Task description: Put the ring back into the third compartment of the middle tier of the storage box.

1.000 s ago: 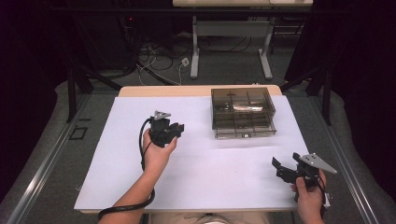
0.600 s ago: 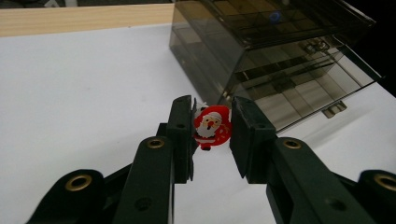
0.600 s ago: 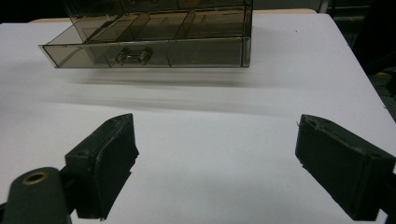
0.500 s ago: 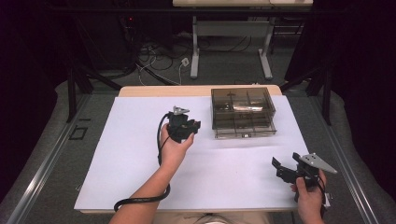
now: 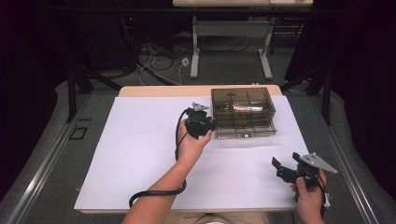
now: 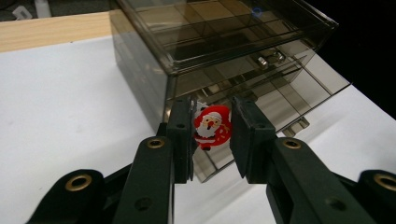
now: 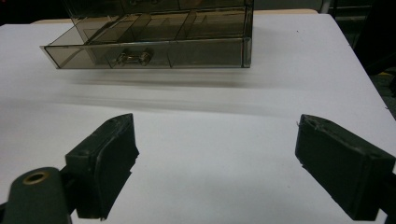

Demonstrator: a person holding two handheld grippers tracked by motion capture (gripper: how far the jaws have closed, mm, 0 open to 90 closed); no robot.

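Tongs (image 7: 215,163) spread wide above white table (image 7: 224,135), drawer box (image 7: 154,35) ahead.

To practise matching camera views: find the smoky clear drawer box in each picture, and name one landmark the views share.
High view: the drawer box sits right of centre, far side of the white sheet.
Left gripper view: fills the upper middle, just beyond the jaws.
Right gripper view: top left, bottom drawer open.
Shared landmark: the metal drawer handle.

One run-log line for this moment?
left gripper: shut on Santa figure, at drawer box | drawer: open | right gripper: open, idle
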